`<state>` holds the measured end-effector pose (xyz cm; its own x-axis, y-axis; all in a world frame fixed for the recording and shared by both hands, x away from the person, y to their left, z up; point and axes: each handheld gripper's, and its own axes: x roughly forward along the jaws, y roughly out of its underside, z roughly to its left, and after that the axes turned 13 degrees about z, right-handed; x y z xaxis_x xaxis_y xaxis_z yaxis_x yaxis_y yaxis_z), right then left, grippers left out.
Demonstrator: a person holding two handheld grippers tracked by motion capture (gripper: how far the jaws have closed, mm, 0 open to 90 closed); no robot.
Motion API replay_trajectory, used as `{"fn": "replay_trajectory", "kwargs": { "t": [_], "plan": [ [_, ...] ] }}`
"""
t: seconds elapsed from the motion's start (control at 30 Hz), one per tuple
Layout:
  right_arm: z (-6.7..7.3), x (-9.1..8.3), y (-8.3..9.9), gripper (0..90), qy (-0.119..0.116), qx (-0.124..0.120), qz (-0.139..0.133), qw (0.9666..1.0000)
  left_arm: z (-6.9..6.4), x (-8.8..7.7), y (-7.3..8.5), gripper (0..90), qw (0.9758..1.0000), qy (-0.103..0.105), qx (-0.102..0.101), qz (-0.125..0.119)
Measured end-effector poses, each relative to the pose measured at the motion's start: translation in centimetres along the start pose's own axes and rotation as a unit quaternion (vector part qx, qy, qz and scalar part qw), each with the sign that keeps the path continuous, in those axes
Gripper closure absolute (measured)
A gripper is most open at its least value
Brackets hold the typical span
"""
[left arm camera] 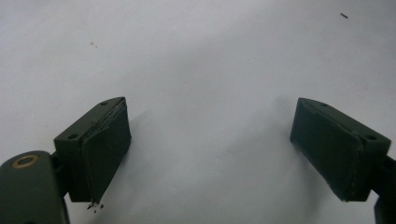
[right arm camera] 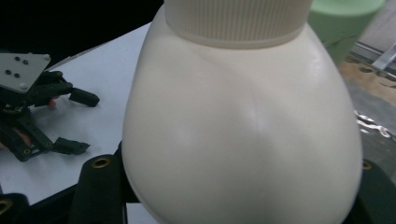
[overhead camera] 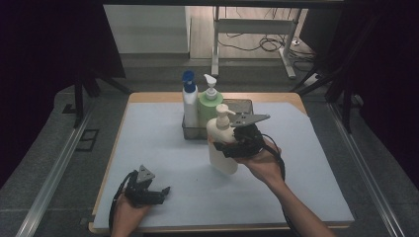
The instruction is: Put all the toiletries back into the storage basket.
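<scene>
Landmark: grey basket [overhead camera: 244, 104] at table's far middle.

- Basket holds two bottles: blue-capped white bottle [overhead camera: 189, 101], green pump bottle [overhead camera: 210, 101]. Right part of basket looks free.
- Cream pump bottle [overhead camera: 221, 140] just in front of basket, on near side, tilted slightly, seemingly lifted off white table [overhead camera: 163, 148].
- Right gripper [overhead camera: 228, 147] clamped on cream bottle's body; jaws flank it in right gripper view [right arm camera: 243, 126].
- Left gripper [overhead camera: 159, 192] well in front of basket, toward left, jaws spread, nothing between, idle over bare table.

Judgement: two of three bottles stowed; third picked up, in transit. Left: carry into basket's free slot, let go.

Lab-style recording booth — dark curtains [overhead camera: 44, 44], paper-covered table [overhead camera: 163, 148], desk frame [overhead camera: 257, 29] and loose cables [overhead camera: 267, 44] behind
</scene>
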<state>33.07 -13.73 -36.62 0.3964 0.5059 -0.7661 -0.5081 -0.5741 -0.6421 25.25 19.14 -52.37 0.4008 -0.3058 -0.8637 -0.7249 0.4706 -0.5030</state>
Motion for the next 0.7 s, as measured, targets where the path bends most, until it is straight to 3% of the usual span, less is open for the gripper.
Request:
{"fn": "replay_trajectory", "kwargs": {
  "t": [0.7],
  "plan": [
    [-4.4, -4.3, -0.8, 37.4, 0.048, 0.044, -0.016, 0.9978, 0.0, 0.0, 0.0, 12.1, 1.0000, 0.000, -0.001, 0.000]
  ]
}}
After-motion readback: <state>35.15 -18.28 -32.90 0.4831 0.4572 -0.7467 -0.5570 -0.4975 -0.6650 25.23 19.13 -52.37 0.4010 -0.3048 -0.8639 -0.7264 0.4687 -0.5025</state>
